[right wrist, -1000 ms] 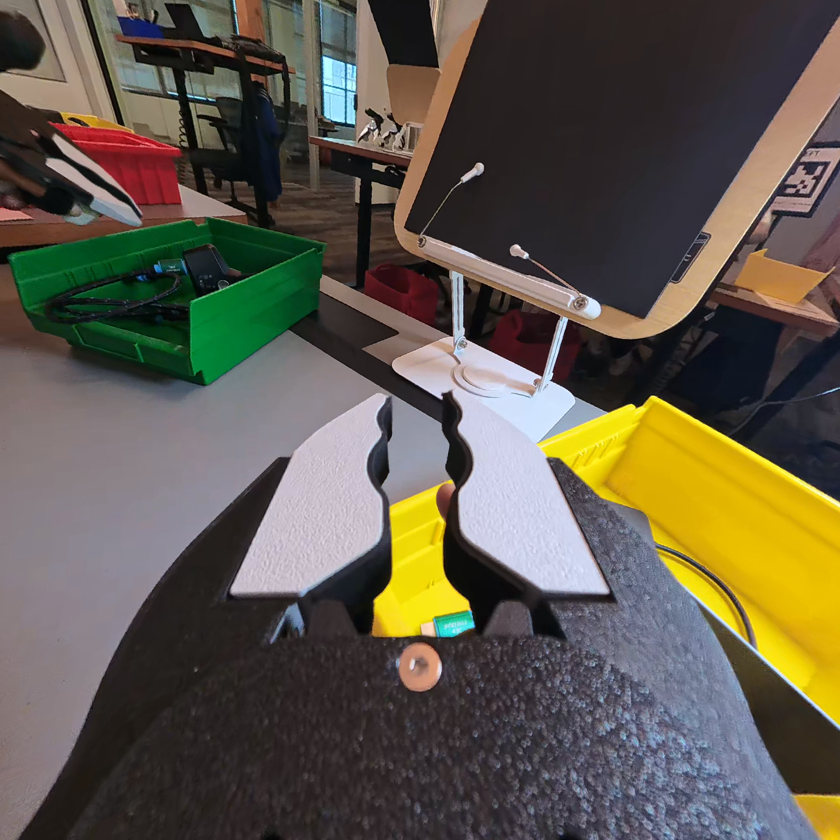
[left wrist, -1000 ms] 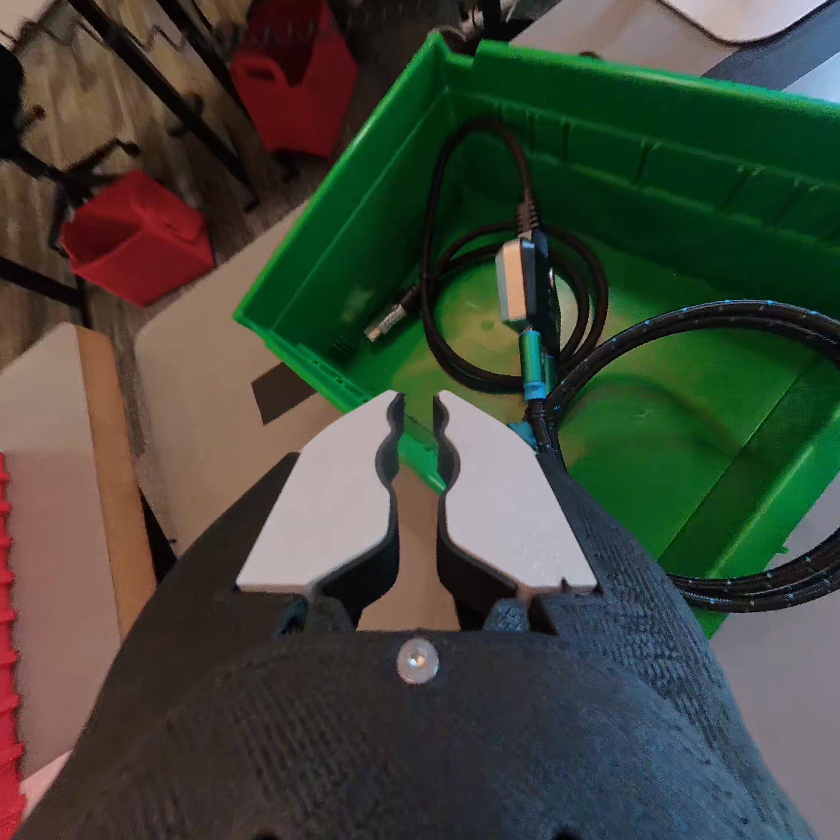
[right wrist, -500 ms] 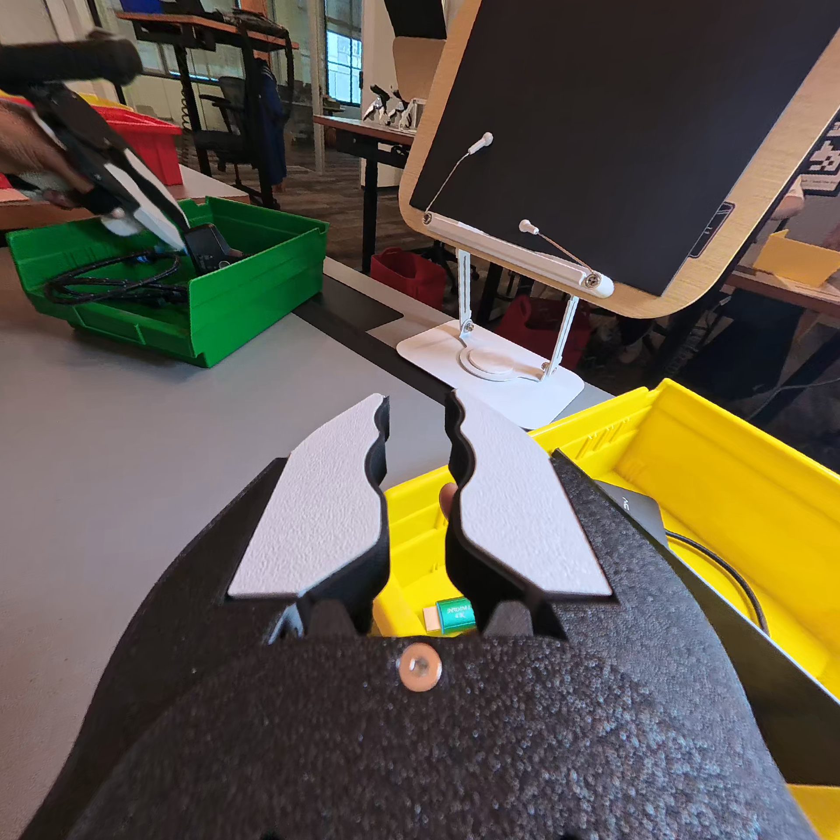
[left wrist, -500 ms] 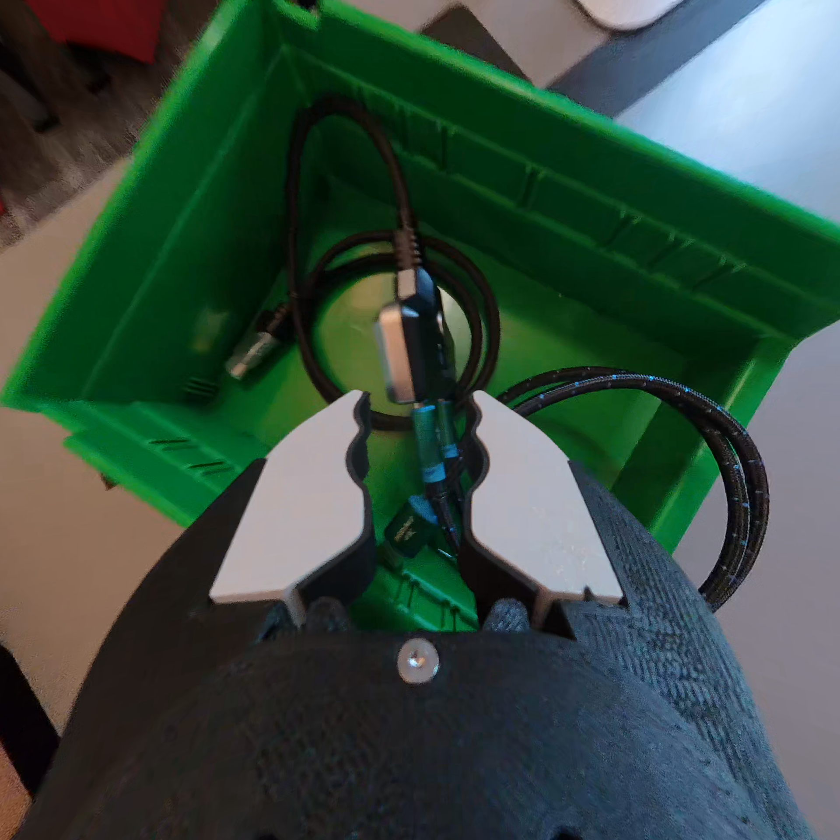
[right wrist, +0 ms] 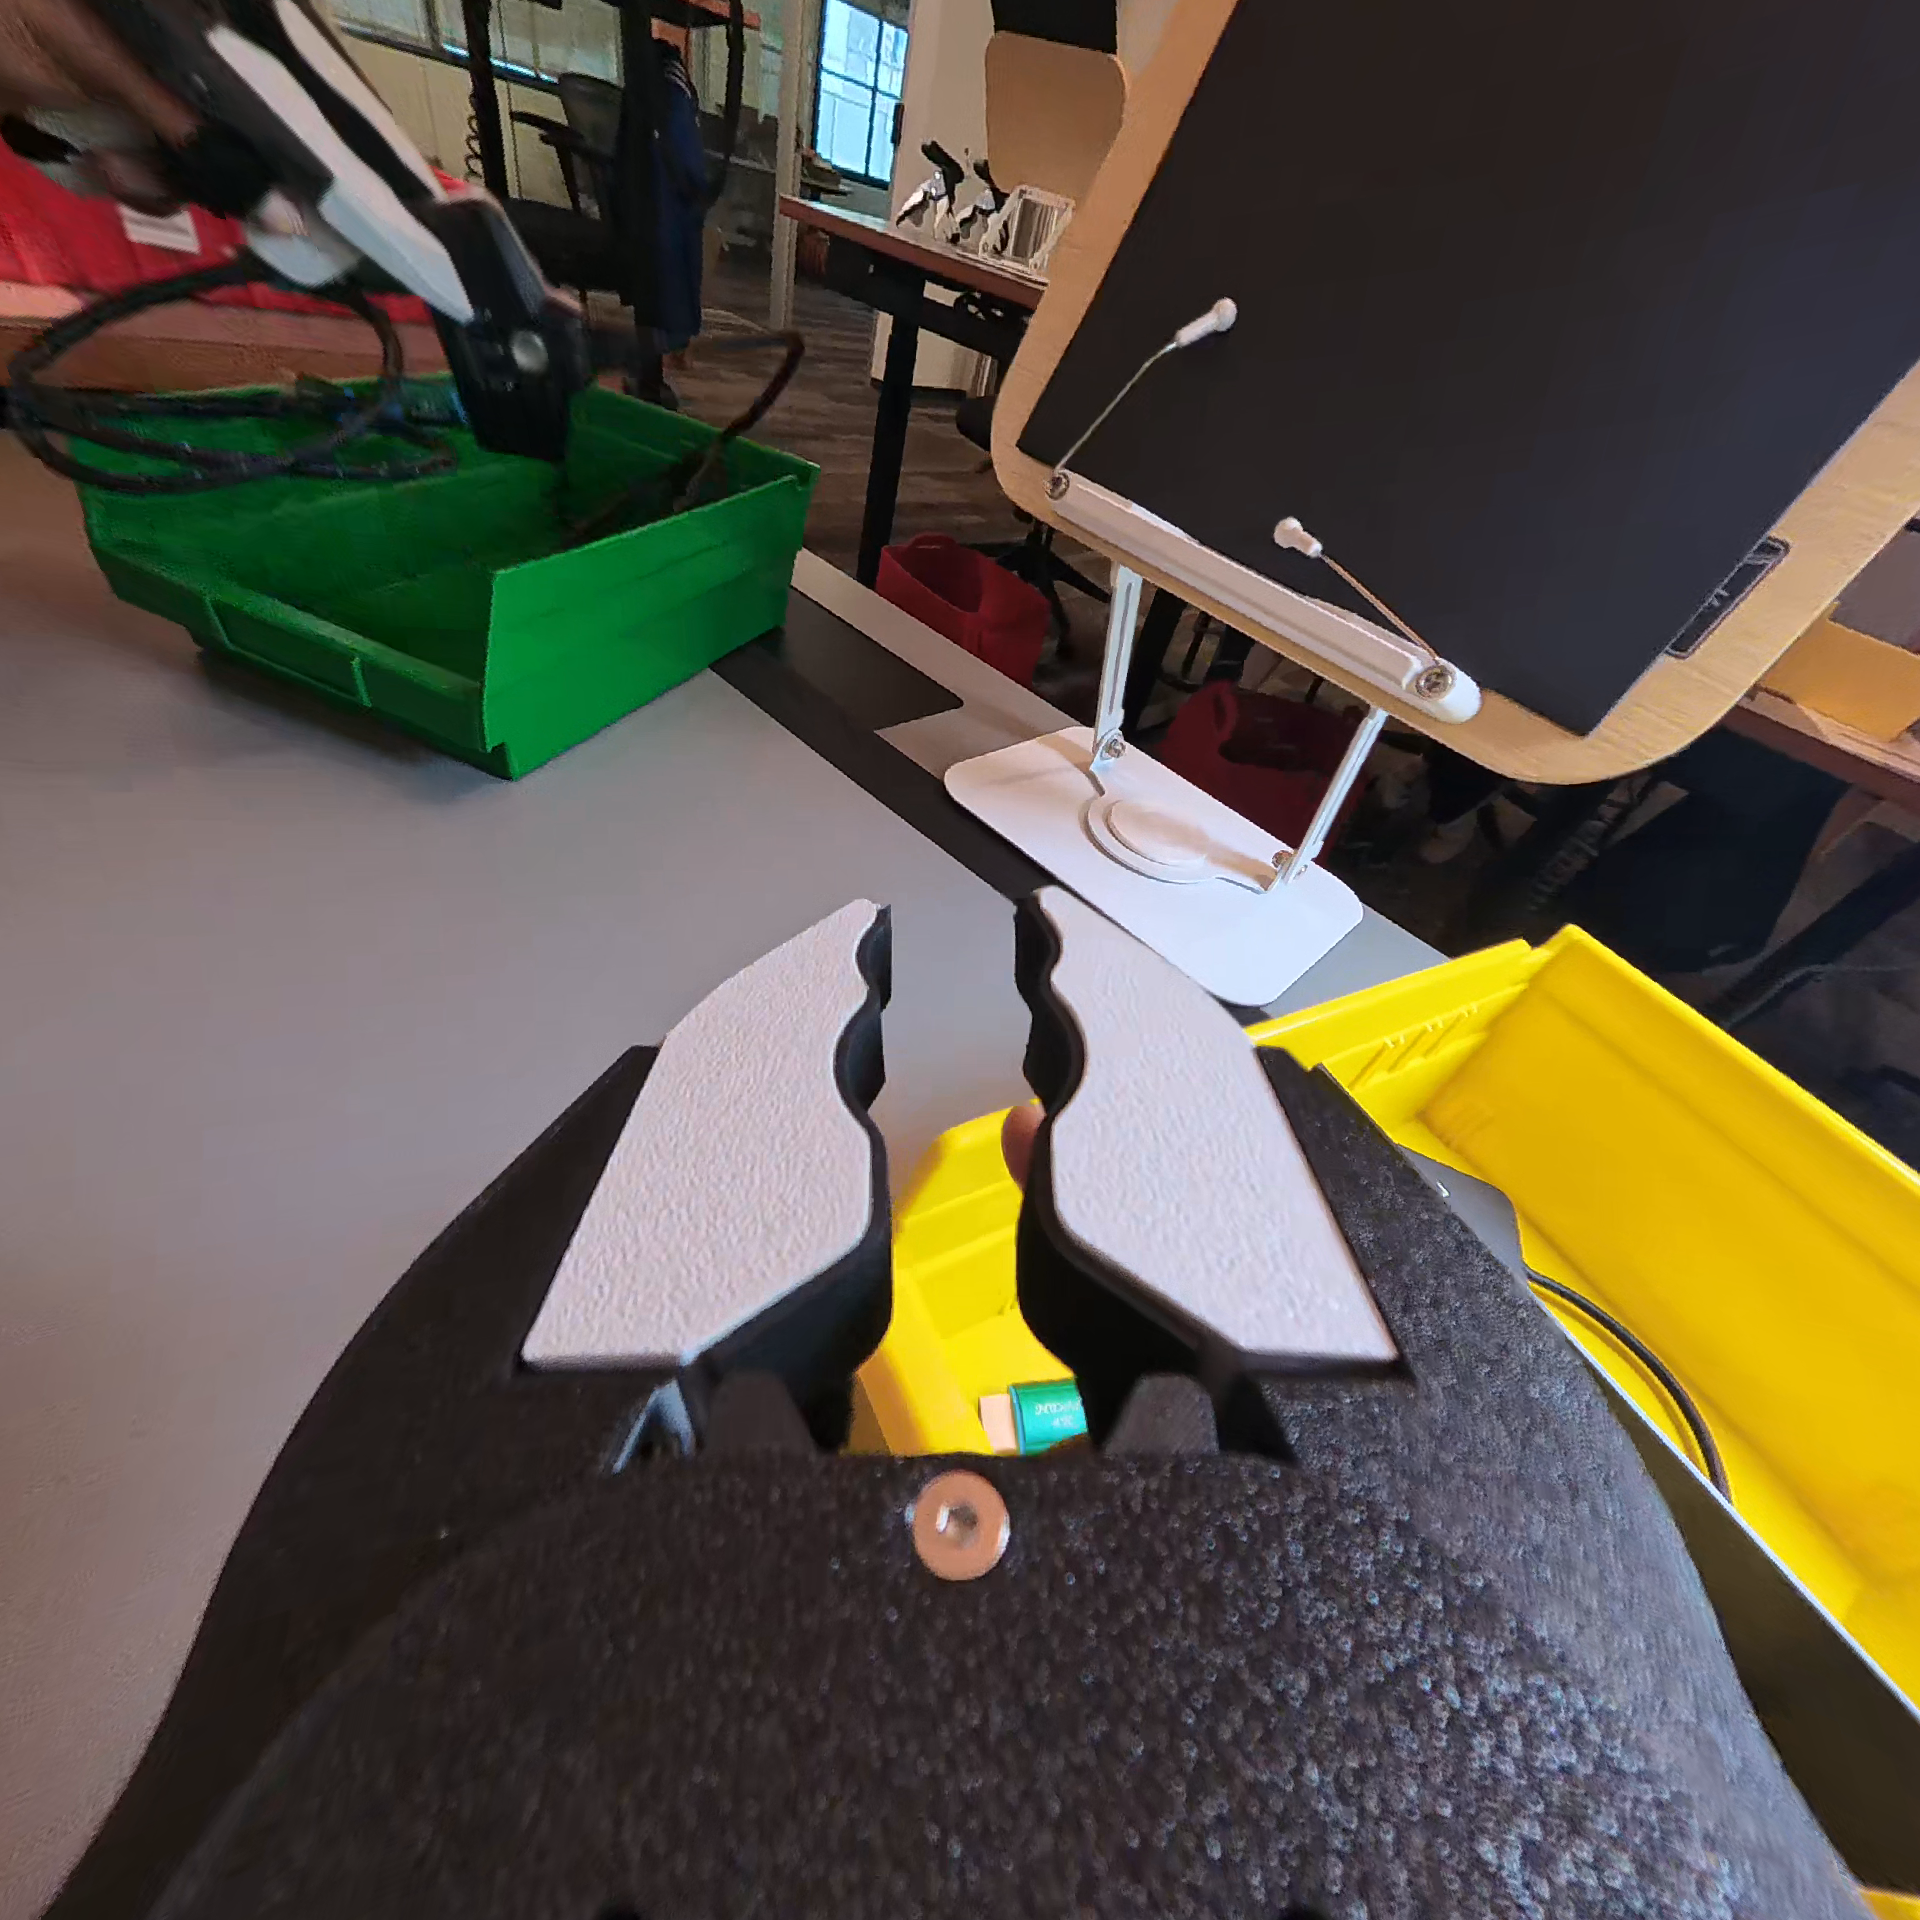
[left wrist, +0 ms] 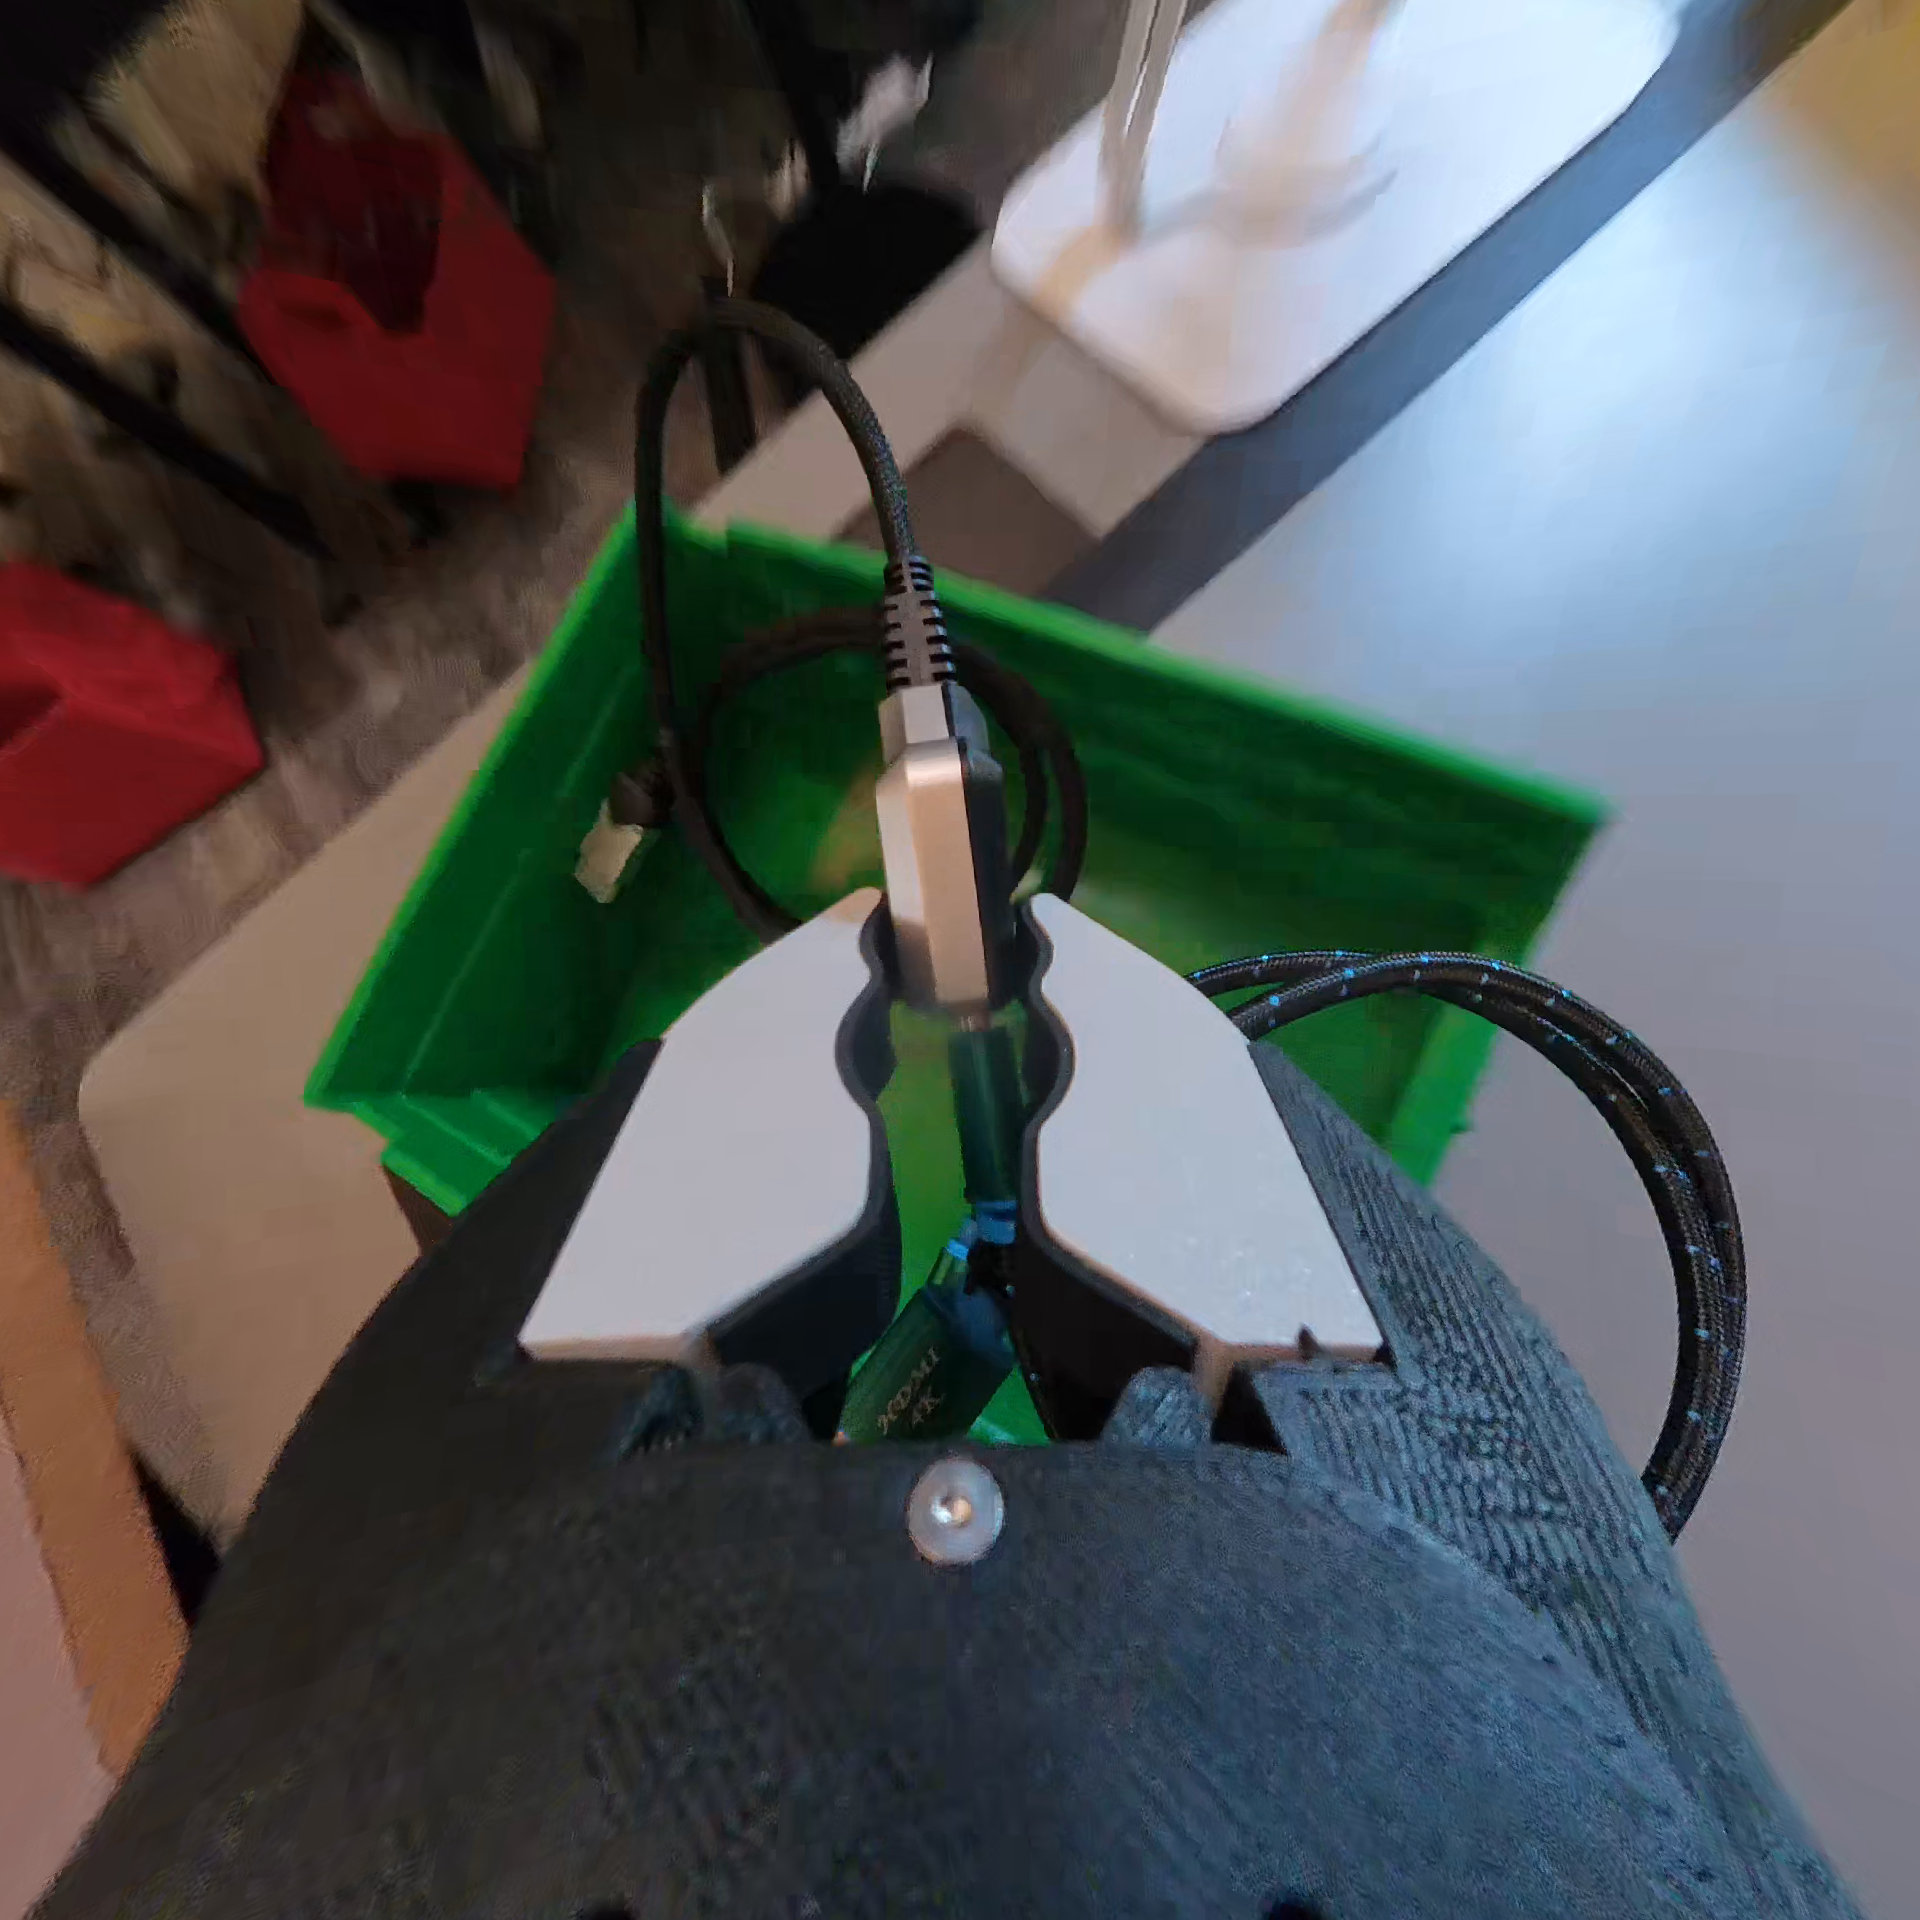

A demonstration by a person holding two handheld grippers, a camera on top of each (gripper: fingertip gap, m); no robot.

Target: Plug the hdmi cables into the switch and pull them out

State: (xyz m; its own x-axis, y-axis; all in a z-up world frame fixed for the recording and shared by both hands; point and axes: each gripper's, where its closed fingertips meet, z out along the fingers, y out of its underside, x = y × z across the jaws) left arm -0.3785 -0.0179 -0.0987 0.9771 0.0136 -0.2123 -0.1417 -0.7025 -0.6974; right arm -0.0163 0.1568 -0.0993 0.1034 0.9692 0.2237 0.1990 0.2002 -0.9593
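Switch (left wrist: 935,862) is held between the tips of the left gripper (left wrist: 951,940), clamped across its thin silver-and-black body and raised above the green bin (left wrist: 1299,790), which serves as the landmark. A black cable (left wrist: 873,457) loops up from the switch's far end and falls back into the bin; a teal HDMI plug (left wrist: 987,1112) sits in its near end, and its braided cable (left wrist: 1621,1122) spills over the bin's right wall. A second teal plug (left wrist: 920,1371) lies loose below, by the bin's near wall. The switch is judged light and rigid, with smooth, possibly slippery metal faces, so a grip on its flat sides at mid-body seems best, clear of the ports. The cables are stiff enough to tug and twist it, so plugs are best held by their hard shells, not the braid. The right gripper (right wrist: 951,940) hangs well away from the bin, over a yellow bin (right wrist: 1621,1174), parted and holding nothing.
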